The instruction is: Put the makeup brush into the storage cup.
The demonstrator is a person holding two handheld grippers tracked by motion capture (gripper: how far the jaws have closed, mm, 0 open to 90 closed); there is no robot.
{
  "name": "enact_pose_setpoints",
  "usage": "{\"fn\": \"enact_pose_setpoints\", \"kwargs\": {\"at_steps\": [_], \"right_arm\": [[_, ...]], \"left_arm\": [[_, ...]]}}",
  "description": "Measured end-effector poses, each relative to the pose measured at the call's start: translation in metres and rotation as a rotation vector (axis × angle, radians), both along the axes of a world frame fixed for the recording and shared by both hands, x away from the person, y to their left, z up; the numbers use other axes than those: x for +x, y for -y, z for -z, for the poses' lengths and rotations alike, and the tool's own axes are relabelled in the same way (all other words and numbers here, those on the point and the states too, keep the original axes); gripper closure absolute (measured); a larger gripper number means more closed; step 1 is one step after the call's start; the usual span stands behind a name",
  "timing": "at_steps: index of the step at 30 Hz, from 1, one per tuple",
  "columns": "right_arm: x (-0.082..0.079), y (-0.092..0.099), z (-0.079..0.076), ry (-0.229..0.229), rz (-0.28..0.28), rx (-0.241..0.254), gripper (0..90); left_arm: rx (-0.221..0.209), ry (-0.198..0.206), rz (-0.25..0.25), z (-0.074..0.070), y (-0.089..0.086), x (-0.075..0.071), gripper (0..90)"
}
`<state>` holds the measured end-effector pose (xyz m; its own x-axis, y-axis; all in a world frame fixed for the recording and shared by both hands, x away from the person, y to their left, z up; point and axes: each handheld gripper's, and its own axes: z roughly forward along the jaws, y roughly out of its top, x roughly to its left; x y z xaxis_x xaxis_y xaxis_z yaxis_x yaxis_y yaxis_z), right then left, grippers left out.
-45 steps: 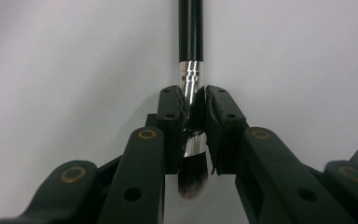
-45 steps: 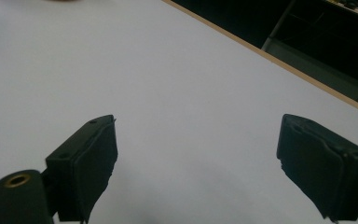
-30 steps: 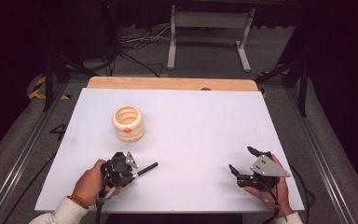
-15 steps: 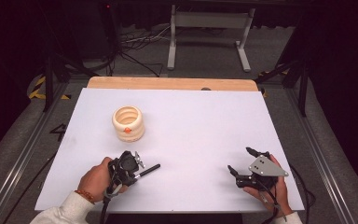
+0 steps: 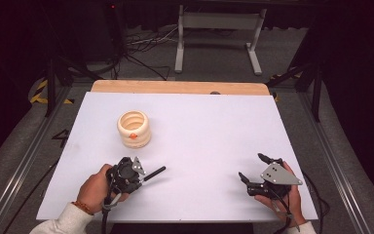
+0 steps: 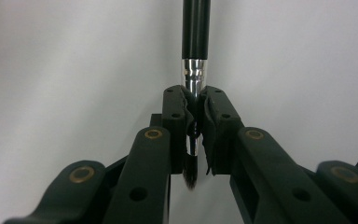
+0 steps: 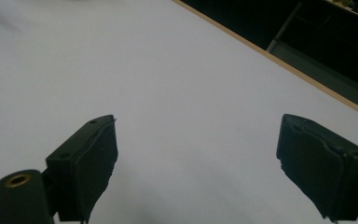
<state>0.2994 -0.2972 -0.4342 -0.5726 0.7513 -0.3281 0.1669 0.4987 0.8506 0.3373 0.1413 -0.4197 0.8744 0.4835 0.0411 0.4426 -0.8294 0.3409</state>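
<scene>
Two grippers working: left gripper (image 6: 193, 119) is clamping the makeup brush (image 6: 195, 51), now swinging its handle rightward across the bench (image 5: 204, 126); right gripper (image 7: 198, 163) is idling, jaws apart.

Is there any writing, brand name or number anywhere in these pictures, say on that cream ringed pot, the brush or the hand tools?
None can be read.
Cream ringed pot: a small orange mark on its side, too small to tell whether it is text.
Brush clamped in the left gripper: black handle and silver ferrule, no print visible.
Right gripper: plain grey plate, no lettering.
</scene>
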Motion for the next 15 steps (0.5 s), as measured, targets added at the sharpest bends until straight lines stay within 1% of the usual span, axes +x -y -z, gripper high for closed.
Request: {"fn": "enact_pose_setpoints", "kwargs": {"at_steps": [2,3,6,7,8,9,10,11,12,15], "right_arm": [[0.000,-0.001,-0.001,0.007,0.000,0.000,13.2],[-0.001,-0.001,-0.001,0.013,-0.003,-0.002,13.2],[-0.002,-0.005,-0.003,0.036,-0.006,-0.012,13.2],[-0.002,-0.005,-0.003,0.036,-0.006,-0.012,13.2],[-0.002,-0.008,-0.004,0.047,-0.016,-0.018,13.2],[-0.003,-0.014,-0.005,0.068,-0.020,-0.044,13.4],[-0.003,-0.014,-0.005,0.068,-0.020,-0.044,13.4],[-0.004,-0.017,-0.006,0.076,-0.028,-0.055,13.5],[-0.004,-0.024,-0.006,0.083,-0.047,-0.064,13.8],[-0.004,-0.039,-0.007,0.106,-0.078,-0.108,14.6]], "left_arm": [[-0.018,0.005,-0.009,-0.002,-0.002,0.001,80.8],[-0.018,0.005,-0.009,-0.002,-0.002,0.001,80.8],[-0.051,-0.002,-0.009,-0.007,-0.005,0.005,80.8],[-0.051,-0.002,-0.009,-0.007,-0.005,0.005,80.9],[-0.049,-0.002,-0.010,-0.007,-0.005,0.005,80.9],[-0.049,-0.001,-0.005,-0.008,-0.004,0.006,80.9],[-0.059,-0.008,-0.004,-0.009,-0.003,0.007,80.9],[-0.058,-0.004,-0.003,-0.011,-0.002,0.008,80.9],[-0.055,-0.006,0.000,-0.012,-0.001,0.009,80.9],[-0.054,-0.004,0.005,-0.015,0.002,0.011,80.9]]}}
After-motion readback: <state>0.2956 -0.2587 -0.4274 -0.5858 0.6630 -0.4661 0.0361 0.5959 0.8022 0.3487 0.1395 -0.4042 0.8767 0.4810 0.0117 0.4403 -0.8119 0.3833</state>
